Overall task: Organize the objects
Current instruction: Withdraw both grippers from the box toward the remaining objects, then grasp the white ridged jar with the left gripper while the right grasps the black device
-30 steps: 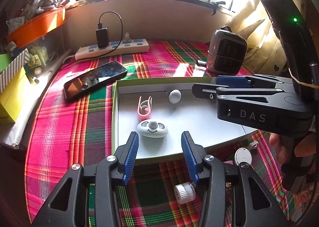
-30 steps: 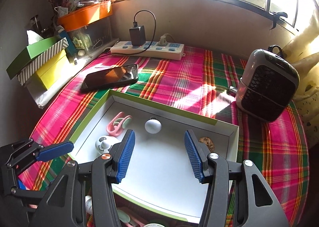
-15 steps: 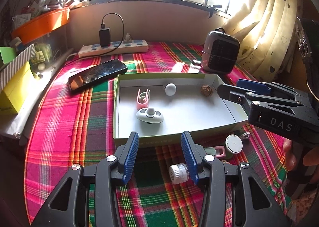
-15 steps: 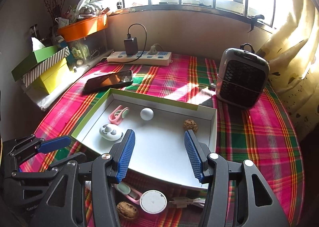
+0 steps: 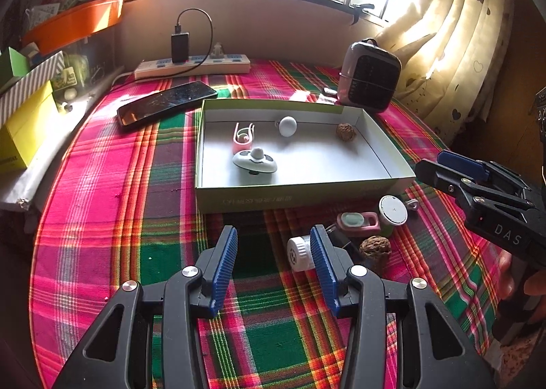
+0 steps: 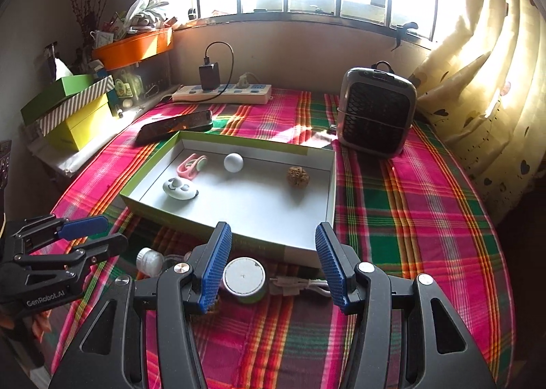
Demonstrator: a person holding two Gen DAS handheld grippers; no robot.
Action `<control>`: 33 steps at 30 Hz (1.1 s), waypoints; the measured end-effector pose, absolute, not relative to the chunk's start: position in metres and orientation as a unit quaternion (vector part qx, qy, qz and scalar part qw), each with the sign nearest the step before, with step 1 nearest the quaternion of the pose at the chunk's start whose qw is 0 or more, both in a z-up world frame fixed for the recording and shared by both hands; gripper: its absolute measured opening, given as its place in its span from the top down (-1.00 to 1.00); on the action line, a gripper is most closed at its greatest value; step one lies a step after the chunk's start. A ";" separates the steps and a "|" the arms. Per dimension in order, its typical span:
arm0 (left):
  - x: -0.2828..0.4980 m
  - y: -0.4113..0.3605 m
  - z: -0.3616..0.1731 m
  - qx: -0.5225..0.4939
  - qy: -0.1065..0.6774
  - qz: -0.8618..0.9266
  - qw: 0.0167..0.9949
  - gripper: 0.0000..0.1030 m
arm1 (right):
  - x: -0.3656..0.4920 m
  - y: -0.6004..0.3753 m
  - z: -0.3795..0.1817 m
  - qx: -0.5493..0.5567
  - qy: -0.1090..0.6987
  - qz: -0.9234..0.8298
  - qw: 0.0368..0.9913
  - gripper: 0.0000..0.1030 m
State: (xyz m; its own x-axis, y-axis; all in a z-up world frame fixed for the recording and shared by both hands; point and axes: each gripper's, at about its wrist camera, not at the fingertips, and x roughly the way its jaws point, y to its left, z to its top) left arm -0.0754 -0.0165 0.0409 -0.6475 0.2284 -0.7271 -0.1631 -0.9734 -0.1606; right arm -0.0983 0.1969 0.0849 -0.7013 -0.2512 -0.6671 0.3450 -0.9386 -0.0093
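Note:
A shallow green-rimmed box lies on the plaid cloth. It holds a pink clip, a white ball, a walnut and a white smiley gadget. Loose in front of the box lie a white capped bottle, a pink case, a round white-topped puck and a second walnut. My left gripper is open, the bottle just outside its right finger. My right gripper is open above the puck, holding nothing.
A black phone lies left of the box. A power strip with charger runs along the back wall. A small grey heater stands at the back right. Stacked yellow and green boxes sit at the left, curtains at the right.
Both grippers have drawn back from over the box toward the near edge. The loose items in front of the box have come into view. Jaw gaps are unchanged.

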 end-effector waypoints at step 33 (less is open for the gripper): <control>-0.102 0.004 0.008 -0.446 -0.012 0.883 0.148 0.16 | -0.050 0.206 0.046 0.395 0.036 -0.906 0.150 -0.02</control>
State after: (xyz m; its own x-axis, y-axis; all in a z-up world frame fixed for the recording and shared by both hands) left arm -0.1016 0.0043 0.0080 -0.5592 0.2716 -0.7833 -0.2508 -0.9559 -0.1524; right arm -0.0497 0.2056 0.0460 -0.6426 -0.2434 -0.7266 0.3003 -0.9523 0.0534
